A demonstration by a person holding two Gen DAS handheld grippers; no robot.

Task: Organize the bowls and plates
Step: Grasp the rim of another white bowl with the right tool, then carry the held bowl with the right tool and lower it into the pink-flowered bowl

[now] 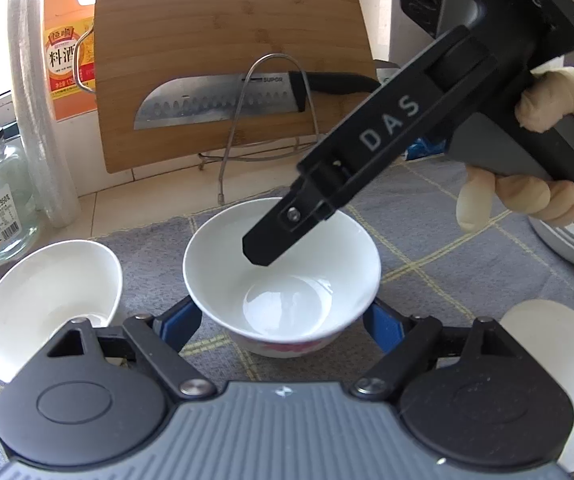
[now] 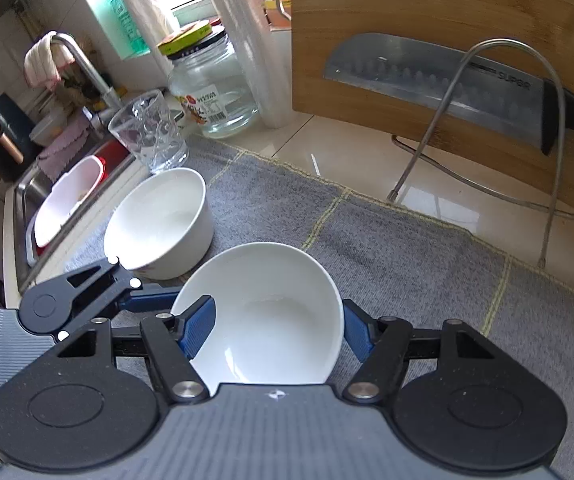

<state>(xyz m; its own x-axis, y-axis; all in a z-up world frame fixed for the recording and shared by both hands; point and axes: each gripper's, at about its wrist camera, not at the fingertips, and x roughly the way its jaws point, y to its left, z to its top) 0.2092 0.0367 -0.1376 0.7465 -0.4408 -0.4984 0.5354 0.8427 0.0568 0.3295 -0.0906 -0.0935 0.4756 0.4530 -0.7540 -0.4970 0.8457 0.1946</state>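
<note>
A white bowl (image 1: pixel 283 280) with a pink pattern near its foot stands on the grey checked cloth (image 1: pixel 427 208). My left gripper (image 1: pixel 281 320) has a blue pad against each side of its lower wall. My right gripper (image 1: pixel 263 256) comes down from the upper right, held by a gloved hand (image 1: pixel 527 200), with one black finger inside the bowl. In the right wrist view the same bowl (image 2: pixel 271 320) sits between the right gripper's (image 2: pixel 279 320) pads, the left one over the rim and the right one on the outer wall. A second white bowl (image 2: pixel 159 224) stands beside it.
A white plate (image 1: pixel 559 360) lies at the near right and grey-rimmed dishes (image 1: pixel 567 248) sit behind it. At the back, a bamboo cutting board (image 1: pixel 227 40) and a knife (image 1: pixel 215 104) lean in a wire rack. A jar (image 2: pixel 215 92), a glass (image 2: pixel 147 132) and the sink (image 2: pixel 59 200) are to the left.
</note>
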